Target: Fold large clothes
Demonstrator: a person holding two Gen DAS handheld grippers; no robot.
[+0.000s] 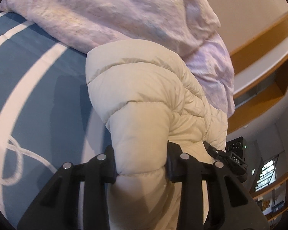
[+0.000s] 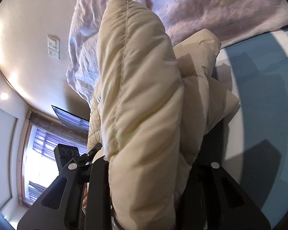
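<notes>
Your left tongs [image 1: 142, 164] are clenched on a thick roll of the cream puffer jacket [image 1: 144, 95], the padding bulging out between the two black fingers [image 1: 109, 163]. Your right tongs [image 2: 149, 172] grip another bunched part of the jacket [image 2: 138, 95], which fills the gap between the fingers and hides their tips. In the left view the right tool's tip sits just beside the jacket at its right edge, so your two grips are close together.

The jacket is held up off the bed [image 1: 38, 86], hanging from both tongs, with only shadows on the blue striped cover below it. Beyond it lies a rumpled pink quilt [image 1: 105, 15], close behind the jacket; whether they touch is unclear. A white cord [image 1: 15, 153] loops on the bed to the left.

The step in hand looks like carrying the jacket over to lay it down. To do it well:

- Keep both grips firm; slick padding can slide out of a bunched hold.
- Spread your hands apart before lowering, so the jacket opens flat rather than landing as a lump.
- Set it on the bare striped part of the bed, clear of the quilt and the cord.
- Let the far edge land first, then draw back to smooth it.
</notes>
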